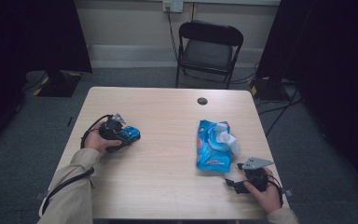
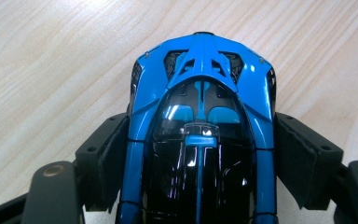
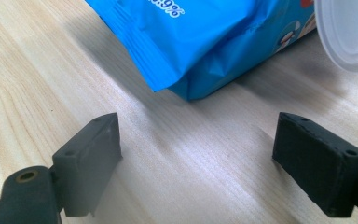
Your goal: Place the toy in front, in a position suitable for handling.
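My left gripper (image 2: 200,154) has its pads (image 2: 114,154) clamped on the flanks of a toy car (image 2: 200,121), one pad on each side just behind the blue front arches. The car sits level on the table (image 1: 168,182) near its left edge, roughly halfway along it, and my left hand (image 1: 95,140) comes in from that side.

I judge the car light and rigid: a hard glossy shell, blue over black, that will not give under pressure. That same gloss makes it slippery, and the body tapers toward the nose, so a grip too far forward could squirt it out. The parallel stretch of the sides, where I have it now, looks like the right place. The thin struts on the top seem the fragile part; I would keep the pads off them. If it has wheels, which I cannot see, it may roll once released.

My right gripper (image 3: 198,163) stands wide with nothing between its pads, low over the table by the near right corner, held in my right hand (image 1: 265,191). Just ahead of it lies a wipes pack (image 1: 213,144), on the right half of the table, its white lid (image 1: 224,135) flipped up and a wipe (image 1: 233,142) poking out. That pack looks soft and crinkly: film that will dent and slide, so I would take it by the crimped end seam (image 3: 163,74) or pinch the wipe itself. The pack probably has little weight to resist a pull, so it may lift with the wipe unless held down.
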Demonstrator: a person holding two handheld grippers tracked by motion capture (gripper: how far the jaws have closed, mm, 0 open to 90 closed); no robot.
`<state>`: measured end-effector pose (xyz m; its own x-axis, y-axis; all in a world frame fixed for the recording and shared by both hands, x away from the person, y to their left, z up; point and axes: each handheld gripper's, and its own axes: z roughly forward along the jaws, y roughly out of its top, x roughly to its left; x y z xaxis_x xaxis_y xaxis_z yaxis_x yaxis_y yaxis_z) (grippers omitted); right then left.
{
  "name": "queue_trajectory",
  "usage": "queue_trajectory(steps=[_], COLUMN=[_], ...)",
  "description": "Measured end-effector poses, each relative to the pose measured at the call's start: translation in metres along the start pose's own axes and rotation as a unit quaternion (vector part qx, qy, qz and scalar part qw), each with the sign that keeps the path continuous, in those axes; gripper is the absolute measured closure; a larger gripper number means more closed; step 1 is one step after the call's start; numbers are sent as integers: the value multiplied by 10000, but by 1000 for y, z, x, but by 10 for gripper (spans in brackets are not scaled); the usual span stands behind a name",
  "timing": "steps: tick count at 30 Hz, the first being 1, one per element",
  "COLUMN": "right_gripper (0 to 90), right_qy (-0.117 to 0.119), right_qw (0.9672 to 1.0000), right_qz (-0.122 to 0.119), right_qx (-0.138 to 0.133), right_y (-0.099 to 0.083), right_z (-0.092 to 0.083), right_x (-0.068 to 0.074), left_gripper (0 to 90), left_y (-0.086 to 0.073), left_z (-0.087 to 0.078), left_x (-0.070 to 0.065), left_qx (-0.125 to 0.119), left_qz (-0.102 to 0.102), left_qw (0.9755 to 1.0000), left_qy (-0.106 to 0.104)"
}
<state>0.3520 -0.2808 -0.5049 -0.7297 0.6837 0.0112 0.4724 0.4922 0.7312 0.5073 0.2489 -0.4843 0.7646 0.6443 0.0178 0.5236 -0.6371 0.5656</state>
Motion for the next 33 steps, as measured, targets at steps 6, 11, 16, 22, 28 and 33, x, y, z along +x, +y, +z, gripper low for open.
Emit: queue_trajectory(steps=[6,11,16,22,28,33], right_gripper=[141,141,141,141,141,141], right_qy=[1,1,9,10,11,10], right_qw=[10000,10000,10000,10000,10000,10000], right_qz=[-1,0,-3,-5,-10,-10], right_qx=[-1,-1,3,-1,-2,-2], right_y=[0,0,0,0,0,0], right_z=[0,0,0,0,0,0], right_x=[0,0,0,0,0,0], left_gripper=[189,178,164,159,157,234], left_y=[1,8,10,10,12,13], left_z=[3,1,5,14,17,16], left_x=[2,3,4,2,2,-1], left_qx=[-134,-288,-245,-195,-232,-275], left_qz=[-68,-141,-164,-188,-293,-237], left_qw=[9999,9995,9996,9996,9993,9993], left_qy=[-8,15,-49,-33,-20,-8])
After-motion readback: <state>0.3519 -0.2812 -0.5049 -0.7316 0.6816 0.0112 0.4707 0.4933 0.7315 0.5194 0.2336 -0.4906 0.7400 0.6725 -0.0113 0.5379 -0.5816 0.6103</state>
